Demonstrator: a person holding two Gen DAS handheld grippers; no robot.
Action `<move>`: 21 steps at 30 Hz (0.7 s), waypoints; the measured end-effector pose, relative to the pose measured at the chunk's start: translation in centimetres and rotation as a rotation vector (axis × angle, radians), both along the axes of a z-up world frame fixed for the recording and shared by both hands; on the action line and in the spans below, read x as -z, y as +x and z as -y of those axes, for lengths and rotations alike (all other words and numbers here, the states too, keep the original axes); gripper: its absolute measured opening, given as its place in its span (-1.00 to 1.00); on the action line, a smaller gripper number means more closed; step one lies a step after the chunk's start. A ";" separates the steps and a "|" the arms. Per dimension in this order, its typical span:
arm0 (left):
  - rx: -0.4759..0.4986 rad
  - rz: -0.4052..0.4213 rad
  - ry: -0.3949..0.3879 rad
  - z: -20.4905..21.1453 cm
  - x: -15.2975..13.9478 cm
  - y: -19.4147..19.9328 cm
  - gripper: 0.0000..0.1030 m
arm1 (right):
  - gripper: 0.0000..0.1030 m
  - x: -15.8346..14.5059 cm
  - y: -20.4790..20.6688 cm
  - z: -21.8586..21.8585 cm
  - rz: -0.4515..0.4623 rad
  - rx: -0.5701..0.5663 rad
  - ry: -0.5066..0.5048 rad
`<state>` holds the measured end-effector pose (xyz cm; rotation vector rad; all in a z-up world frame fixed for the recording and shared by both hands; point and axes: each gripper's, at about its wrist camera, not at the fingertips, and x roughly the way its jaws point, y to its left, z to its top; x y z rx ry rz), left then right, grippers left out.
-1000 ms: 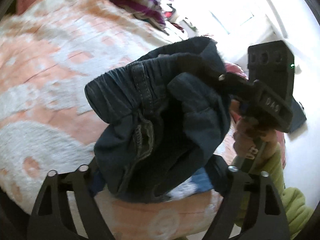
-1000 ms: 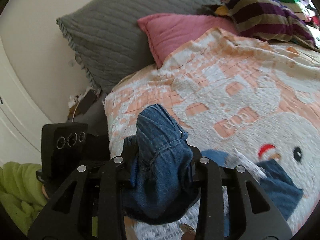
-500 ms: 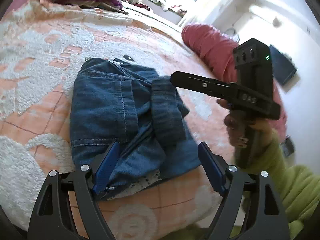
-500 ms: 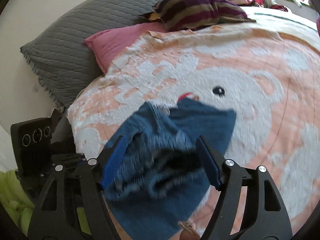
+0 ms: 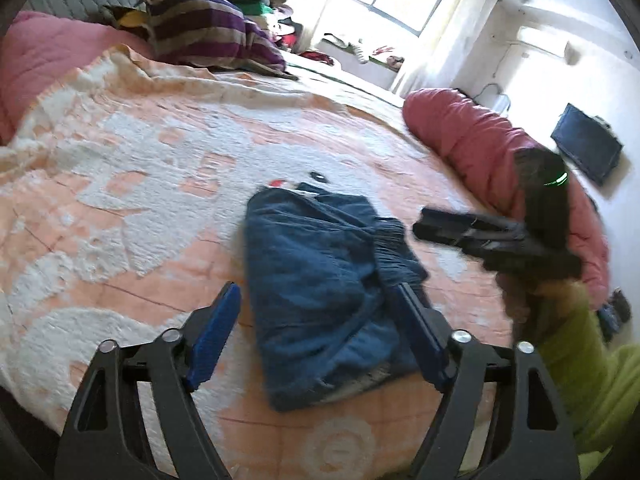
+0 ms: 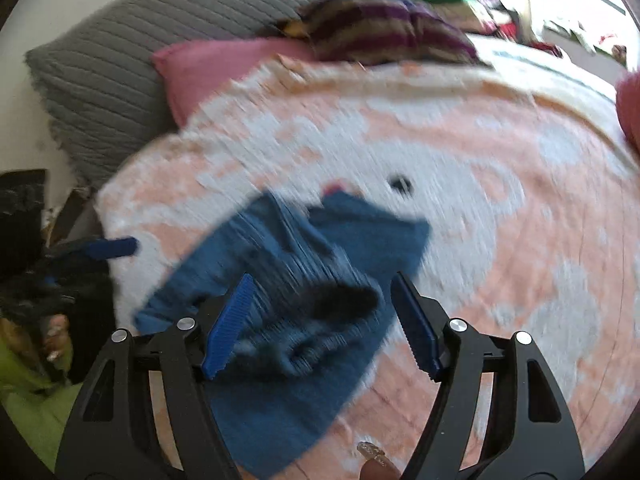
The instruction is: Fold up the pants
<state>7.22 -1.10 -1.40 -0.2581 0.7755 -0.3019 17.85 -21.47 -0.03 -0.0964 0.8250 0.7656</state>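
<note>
The blue denim pants [image 5: 328, 292] lie folded in a compact bundle on the orange and white blanket [image 5: 132, 208]; they also show, blurred, in the right wrist view [image 6: 304, 292]. My left gripper [image 5: 316, 332] is open and empty, held just above the near end of the bundle. My right gripper [image 6: 320, 320] is open and empty above the bundle's waistband end. The right gripper shows from the side in the left wrist view [image 5: 492, 236], to the right of the pants. The left gripper's blue pad [image 6: 112, 248] shows at the left of the right wrist view.
A pink pillow [image 5: 44, 64], a grey pillow [image 6: 120, 60] and a striped cushion [image 5: 208, 32] lie at the head of the bed. A rolled red quilt [image 5: 500, 148] lies along the far side. The bed's edge is near me.
Both grippers have let go of the pants and opened. The bundle now rests on the blanket, and both grippers have drawn back and risen from it.
</note>
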 end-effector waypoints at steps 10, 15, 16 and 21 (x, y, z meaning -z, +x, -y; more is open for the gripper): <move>0.180 -0.078 0.148 4.7 3.4 -1.4 -0.47 | -0.27 3.0 4.7 -7.3 -0.091 -0.190 -0.218; 0.173 -0.087 0.089 3.7 3.6 -1.2 -0.45 | -0.92 4.9 4.5 -8.2 -0.130 -0.199 -0.238; 0.171 -0.088 0.085 3.5 3.7 -1.2 -0.45 | -0.92 4.5 4.3 -8.6 -0.106 -0.191 -0.241; 0.167 -0.080 0.082 3.6 3.6 -1.3 -0.44 | -0.92 4.1 5.0 -10.2 -0.045 -0.152 -0.284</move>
